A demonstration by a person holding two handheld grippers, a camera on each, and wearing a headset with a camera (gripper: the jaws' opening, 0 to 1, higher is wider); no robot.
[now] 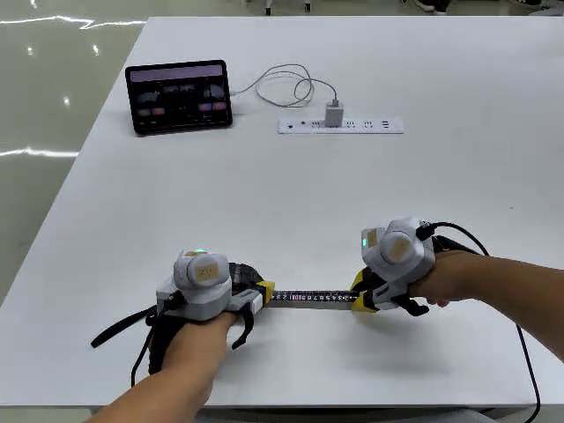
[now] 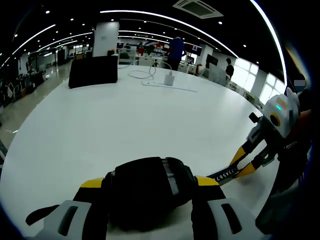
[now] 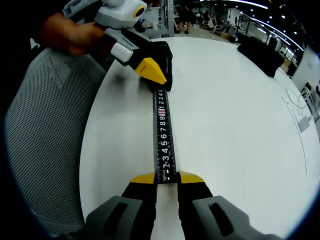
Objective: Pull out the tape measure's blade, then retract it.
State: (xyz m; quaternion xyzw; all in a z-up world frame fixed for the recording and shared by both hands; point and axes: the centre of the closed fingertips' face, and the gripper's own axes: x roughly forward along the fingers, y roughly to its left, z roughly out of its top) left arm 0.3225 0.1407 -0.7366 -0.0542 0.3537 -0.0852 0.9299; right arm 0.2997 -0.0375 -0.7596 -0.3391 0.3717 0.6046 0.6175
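A black tape measure case (image 2: 145,192) sits clamped between the yellow-tipped fingers of my left gripper (image 2: 150,182), near the table's front edge (image 1: 249,280). Its blade (image 3: 163,135) is drawn out a short way to the right, printed numbers facing up, lying just above the tabletop (image 1: 310,297). My right gripper (image 3: 166,177) is shut on the blade's end, and in the head view it sits at the lower right (image 1: 361,294). In the left gripper view the right gripper (image 2: 243,162) pinches the blade end (image 2: 226,174) at the right.
A dark tablet (image 1: 180,95) stands at the back left of the white table (image 1: 291,194). A white power strip (image 1: 341,125) with a plugged charger and looped cable (image 1: 295,86) lies behind the middle. A mesh chair back (image 3: 47,130) is beside the table edge.
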